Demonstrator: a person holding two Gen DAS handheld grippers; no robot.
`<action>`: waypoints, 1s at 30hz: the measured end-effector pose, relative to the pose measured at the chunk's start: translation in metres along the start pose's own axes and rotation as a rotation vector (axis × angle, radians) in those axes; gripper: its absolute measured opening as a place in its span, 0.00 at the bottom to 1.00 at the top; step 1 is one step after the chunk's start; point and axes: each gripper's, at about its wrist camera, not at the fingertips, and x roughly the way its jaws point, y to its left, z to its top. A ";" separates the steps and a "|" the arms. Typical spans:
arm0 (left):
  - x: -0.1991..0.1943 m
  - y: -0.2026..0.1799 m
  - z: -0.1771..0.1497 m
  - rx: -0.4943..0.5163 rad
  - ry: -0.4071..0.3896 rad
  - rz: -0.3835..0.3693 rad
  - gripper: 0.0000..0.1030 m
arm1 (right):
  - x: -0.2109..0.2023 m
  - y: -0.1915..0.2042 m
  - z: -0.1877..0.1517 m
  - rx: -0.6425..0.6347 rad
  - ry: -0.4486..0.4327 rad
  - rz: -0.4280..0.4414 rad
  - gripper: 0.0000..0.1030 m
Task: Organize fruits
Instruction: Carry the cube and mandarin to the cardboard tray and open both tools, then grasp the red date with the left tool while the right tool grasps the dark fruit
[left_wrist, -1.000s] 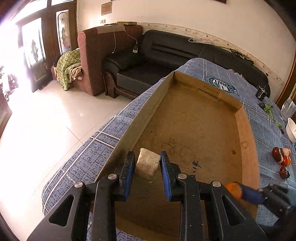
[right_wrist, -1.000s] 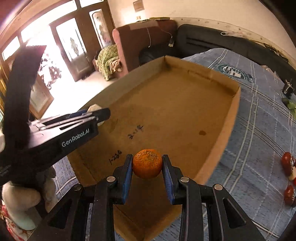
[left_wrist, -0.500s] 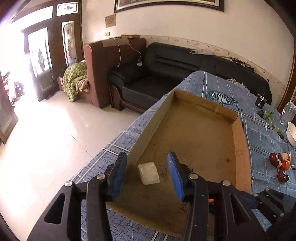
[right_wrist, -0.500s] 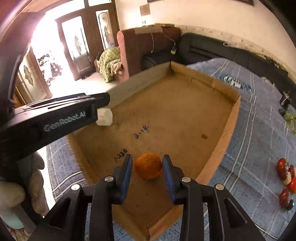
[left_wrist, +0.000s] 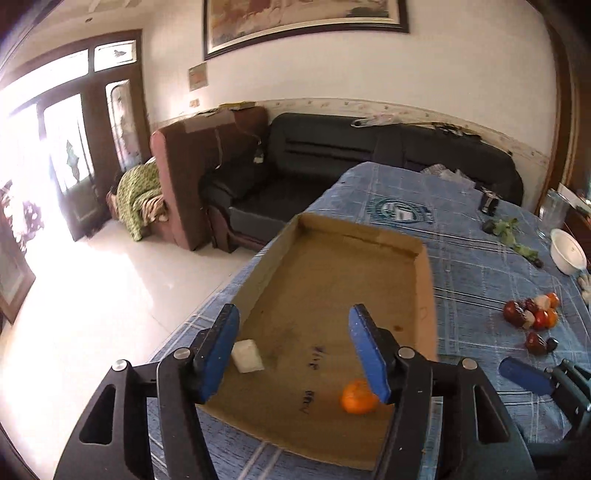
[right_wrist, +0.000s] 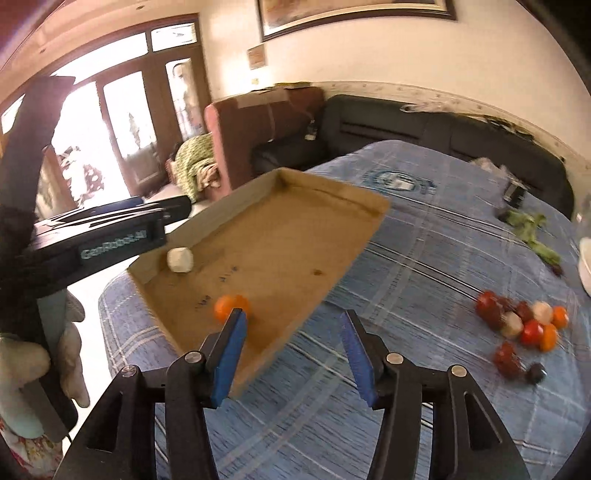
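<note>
Left wrist view: a blue checked cloth (left_wrist: 476, 266) covers the table, with a black sofa (left_wrist: 369, 155) behind and pale floor (left_wrist: 92, 295) off its left edge. The left gripper (left_wrist: 295, 350) and right gripper (right_wrist: 290, 354) both gape wide, empty. An orange (left_wrist: 356, 397) and white block (left_wrist: 247, 355) lie apart near the tray's (left_wrist: 424, 295) near wall; more fruit (right_wrist: 521, 323) clusters on open cloth well to its right.

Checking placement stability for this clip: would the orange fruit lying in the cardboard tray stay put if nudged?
Probably not. The orange fruit looks round, so it would likely roll across the flat floor of the cardboard tray. The raised walls should stop it. The white chunk looks blockier, so likelier to slide.
</note>
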 end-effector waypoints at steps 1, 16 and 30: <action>-0.002 -0.007 0.001 0.013 -0.001 -0.014 0.61 | -0.004 -0.007 -0.002 0.009 -0.004 -0.007 0.56; 0.030 -0.131 -0.012 0.138 0.151 -0.313 0.67 | -0.075 -0.206 -0.075 0.386 0.022 -0.315 0.58; 0.055 -0.215 -0.042 0.268 0.235 -0.441 0.67 | -0.028 -0.249 -0.065 0.435 0.060 -0.248 0.58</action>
